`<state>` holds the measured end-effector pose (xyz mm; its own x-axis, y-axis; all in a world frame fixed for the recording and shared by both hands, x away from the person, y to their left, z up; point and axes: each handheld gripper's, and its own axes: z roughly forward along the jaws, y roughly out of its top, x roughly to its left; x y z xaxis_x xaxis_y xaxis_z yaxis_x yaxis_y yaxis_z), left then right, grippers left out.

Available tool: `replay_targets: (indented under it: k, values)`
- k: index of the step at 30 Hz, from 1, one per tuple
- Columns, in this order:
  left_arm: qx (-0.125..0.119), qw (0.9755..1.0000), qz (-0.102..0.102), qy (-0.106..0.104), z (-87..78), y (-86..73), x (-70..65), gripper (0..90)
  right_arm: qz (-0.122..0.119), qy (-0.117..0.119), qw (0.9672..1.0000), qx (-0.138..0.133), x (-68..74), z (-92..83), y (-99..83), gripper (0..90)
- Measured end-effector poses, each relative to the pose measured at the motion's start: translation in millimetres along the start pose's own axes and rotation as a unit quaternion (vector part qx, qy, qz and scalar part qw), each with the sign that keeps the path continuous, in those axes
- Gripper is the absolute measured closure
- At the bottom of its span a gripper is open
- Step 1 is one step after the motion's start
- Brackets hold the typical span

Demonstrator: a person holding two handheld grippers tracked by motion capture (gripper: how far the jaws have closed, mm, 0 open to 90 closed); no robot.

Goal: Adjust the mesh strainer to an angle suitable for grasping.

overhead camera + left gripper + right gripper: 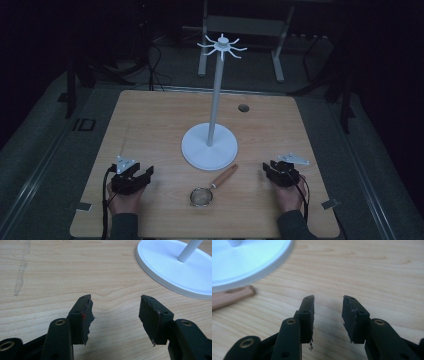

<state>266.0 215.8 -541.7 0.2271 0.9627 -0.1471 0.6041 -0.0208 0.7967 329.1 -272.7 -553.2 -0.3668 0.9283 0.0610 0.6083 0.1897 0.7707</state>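
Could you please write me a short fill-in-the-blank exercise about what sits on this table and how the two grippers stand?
1. The small strainer with the wooden handle lies on the table just in front of the white stand's round ____.
2. The jaws of the left gripper are ____, with nothing between them.
3. The right gripper holds ____.
4. The hooks sit at the ____ of the stand's pole.

Missing words: base; open; nothing; top
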Motion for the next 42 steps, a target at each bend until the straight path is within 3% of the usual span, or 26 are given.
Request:
replay_targets:
  k: [5, 8, 17, 25, 37, 42]
  values:
    - [0.008, 0.9997, 0.018, -0.011, 2.1, 2.2, -6.2, 44.3, -0.019, 0.006, 0.9997, -0.014, 10.0, -4.1, 2.9, 62.0]
    - [0.009, 0.9996, 0.022, -0.017, 3.6, 4.1, -10.0, 44.5, -0.018, 0.013, 0.9996, -0.018, 10.9, -5.9, 4.4, 64.6]
    - [0.003, 0.9989, 0.013, -0.044, -3.2, 11.1, -18.4, 45.4, -0.029, 0.008, 0.9994, -0.019, 13.4, -7.3, 5.0, 64.1]
    - [0.010, 0.9979, 0.022, -0.060, -5.4, 20.9, -27.6, 46.9, -0.030, 0.003, 0.9991, -0.032, 10.6, -14.0, 7.2, 64.8]
    - [0.025, 0.9942, 0.061, -0.085, -2.5, 43.3, -56.2, 48.9, -0.027, -0.003, 0.9989, -0.037, 5.7, -20.4, 4.5, 64.0]
    - [0.038, 0.9914, 0.083, -0.094, 1.6, 51.7, -66.4, 49.8, -0.025, -0.001, 0.9991, -0.033, 6.4, -19.7, 4.3, 64.0]
